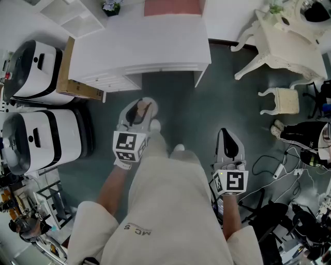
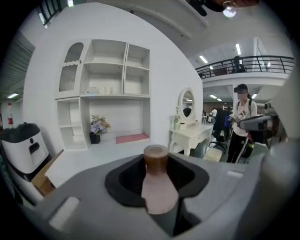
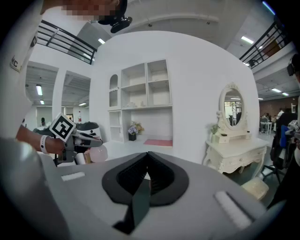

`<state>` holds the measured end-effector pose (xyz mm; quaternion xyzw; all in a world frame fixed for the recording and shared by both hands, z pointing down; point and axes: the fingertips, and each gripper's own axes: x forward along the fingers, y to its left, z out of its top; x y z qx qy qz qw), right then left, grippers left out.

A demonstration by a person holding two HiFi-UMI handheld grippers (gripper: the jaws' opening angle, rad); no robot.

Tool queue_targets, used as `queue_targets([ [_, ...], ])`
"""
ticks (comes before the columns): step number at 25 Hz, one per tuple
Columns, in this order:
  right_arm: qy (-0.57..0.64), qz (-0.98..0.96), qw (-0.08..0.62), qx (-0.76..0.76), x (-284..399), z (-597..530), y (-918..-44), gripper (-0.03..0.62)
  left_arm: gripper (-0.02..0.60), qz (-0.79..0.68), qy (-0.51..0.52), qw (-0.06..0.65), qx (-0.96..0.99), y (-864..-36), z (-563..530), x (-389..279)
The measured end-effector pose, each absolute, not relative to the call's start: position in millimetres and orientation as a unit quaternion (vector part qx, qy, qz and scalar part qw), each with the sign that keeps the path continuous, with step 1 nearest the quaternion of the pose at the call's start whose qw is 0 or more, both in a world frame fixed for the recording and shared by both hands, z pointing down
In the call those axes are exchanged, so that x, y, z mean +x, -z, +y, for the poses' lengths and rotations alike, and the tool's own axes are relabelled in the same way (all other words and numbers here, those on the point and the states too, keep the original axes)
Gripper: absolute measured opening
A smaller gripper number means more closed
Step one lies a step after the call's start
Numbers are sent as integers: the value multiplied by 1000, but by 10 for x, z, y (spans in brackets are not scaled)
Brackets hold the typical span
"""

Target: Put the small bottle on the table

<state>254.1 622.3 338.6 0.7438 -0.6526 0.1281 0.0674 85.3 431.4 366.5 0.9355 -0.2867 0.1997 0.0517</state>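
Note:
A small pink bottle (image 1: 145,108) with a brown cap sits upright between the jaws of my left gripper (image 1: 139,103), which is shut on its body. In the left gripper view the bottle (image 2: 158,187) fills the gap of the left gripper (image 2: 157,161), its cap pointing at the white table (image 2: 93,159) ahead. That table (image 1: 139,46) lies beyond the left gripper, across a strip of floor. My right gripper (image 1: 229,135) hangs lower right, shut and empty; its own view shows the right gripper (image 3: 147,161) with its pads meeting and the bottle (image 3: 96,153) at the left.
Two white machines (image 1: 36,70) (image 1: 41,140) and a cardboard box (image 1: 70,72) stand left of the table. A pink mat (image 1: 173,7) and a flower pot (image 1: 111,7) sit at its back. A white dressing table (image 1: 282,41), stool (image 1: 282,101) and cables (image 1: 274,168) lie to the right.

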Motion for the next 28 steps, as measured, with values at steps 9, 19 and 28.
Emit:
queue_targets([
  [9, -113, -687, 62, 715, 1835, 6200, -3178, 0, 135, -308, -192, 87, 928, -3415, 4984, 67],
  [19, -93, -714, 51, 692, 1461, 6178, -3105, 0, 135, -330, -174, 88, 924, -3370, 5031, -351],
  [28, -93, -733, 63, 671, 1449, 5797, -3188, 0, 135, -370, -177, 107, 906, -3531, 4699, -579],
])
